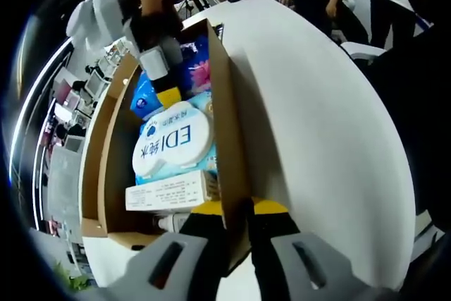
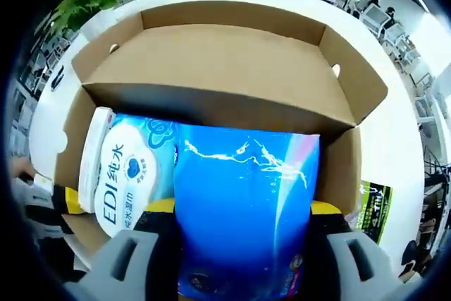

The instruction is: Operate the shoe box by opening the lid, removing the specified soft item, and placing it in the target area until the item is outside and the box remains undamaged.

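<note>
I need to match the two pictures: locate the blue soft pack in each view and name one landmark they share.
Left gripper view: the blue soft pack lies at the box's far end, upper centre, under the right gripper.
Right gripper view: it fills the lower centre, between the right gripper's jaws.
Shared landmark: the white EDI wipes lid beside it.

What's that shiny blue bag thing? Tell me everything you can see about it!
The blue pack is a soft, glossy plastic packet, bright blue with white glints and a pink streak on one side. It sits between the right gripper's yellow-tipped jaws, at the open brown shoe box. Beside it is a white-lidded wipes pack marked EDI. In the left gripper view, the blue pack shows a pink flower print.
</note>
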`<state>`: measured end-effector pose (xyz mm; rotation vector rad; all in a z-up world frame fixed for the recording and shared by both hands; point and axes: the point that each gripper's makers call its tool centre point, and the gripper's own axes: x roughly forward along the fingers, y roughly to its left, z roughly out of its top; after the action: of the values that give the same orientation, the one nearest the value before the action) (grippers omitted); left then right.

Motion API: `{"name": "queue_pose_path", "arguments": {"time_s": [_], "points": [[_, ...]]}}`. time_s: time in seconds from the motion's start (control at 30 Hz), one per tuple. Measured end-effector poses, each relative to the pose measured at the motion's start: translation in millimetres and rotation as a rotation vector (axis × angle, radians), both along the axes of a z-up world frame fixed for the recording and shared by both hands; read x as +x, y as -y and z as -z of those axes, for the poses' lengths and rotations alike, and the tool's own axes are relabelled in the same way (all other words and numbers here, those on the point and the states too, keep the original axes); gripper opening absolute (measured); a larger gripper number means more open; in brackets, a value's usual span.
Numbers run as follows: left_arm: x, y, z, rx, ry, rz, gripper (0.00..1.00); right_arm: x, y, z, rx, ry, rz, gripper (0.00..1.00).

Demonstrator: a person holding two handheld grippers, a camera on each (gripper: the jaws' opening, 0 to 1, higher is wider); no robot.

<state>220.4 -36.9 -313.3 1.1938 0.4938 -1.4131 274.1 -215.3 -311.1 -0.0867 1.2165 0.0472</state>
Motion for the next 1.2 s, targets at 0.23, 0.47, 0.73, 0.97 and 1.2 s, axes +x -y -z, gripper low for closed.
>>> {"name": "queue_pose_path", "arguments": {"time_s": [0.23,0.47,0.73,0.97,1.2], "points": [[-1.6,2.3,-0.6,0.000,0.000,-0.002,0.10,-0.2,2.6,-23.6,0.009,0.043,-0.006,0.69],[-2.9,3.2,-0.9,-0.001,-0.001,-0.001,0.10,-2.4,7.3,-55.8,0.041,0.096,-0.014,0.69],[-2.0,4.1,-1.0,-0.002,-0.003,-0.002,0.10,-9.2,4.6,-80.1,0.047,0.139,-0.057,0.69],[-0.6,4.2,-1.1,-0.002,-0.003,-0.002,0.10,-18.5,7.3,-99.8,0.031,0.174,-0.122,0.69],[0.0,4.1,-1.2,-0.002,-0.003,-0.002,0.10,-30.6,11.0,-115.0,0.013,0.197,-0.160,0.69]]}}
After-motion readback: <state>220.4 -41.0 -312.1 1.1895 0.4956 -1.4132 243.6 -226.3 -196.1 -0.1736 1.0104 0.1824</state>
